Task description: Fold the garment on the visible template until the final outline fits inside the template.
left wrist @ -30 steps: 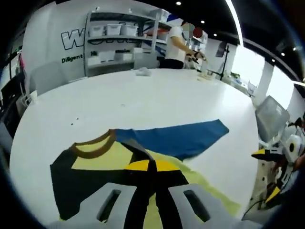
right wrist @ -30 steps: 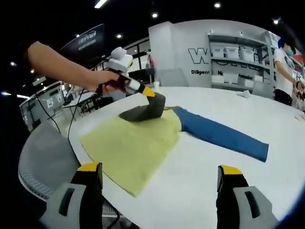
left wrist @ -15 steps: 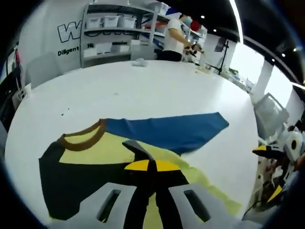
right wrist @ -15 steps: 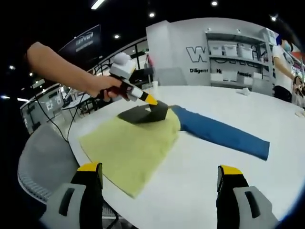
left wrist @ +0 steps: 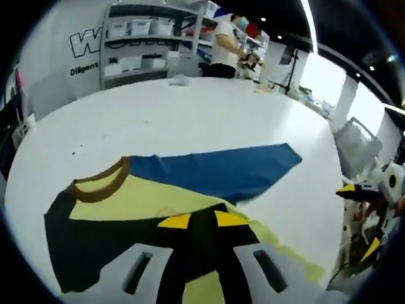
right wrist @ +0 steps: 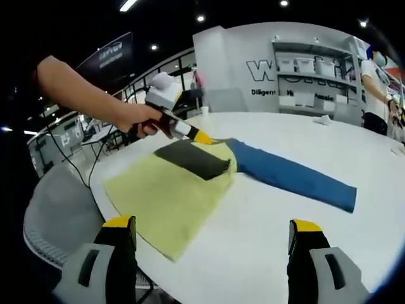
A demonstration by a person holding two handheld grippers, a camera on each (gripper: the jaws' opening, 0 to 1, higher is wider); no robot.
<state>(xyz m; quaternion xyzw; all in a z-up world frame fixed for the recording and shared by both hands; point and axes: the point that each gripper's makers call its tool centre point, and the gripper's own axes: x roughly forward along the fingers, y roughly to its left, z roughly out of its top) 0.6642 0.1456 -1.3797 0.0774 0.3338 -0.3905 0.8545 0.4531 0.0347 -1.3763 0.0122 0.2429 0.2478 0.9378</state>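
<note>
Two grippers over white table [right wrist: 304, 215]: right fingers wide, left pinching black sleeve [right wrist: 193, 158].

The yellow long-sleeved garment with one blue and one black sleeve [right wrist: 171, 190] lies on the round white table [right wrist: 297, 221] toward its 9 o'clock edge in the right gripper view, one sleeve reaching toward 3 o'clock, the other folded across it. Shelving with white storage bins [right wrist: 310, 76] stands behind the table at 1 o'clock.
</note>
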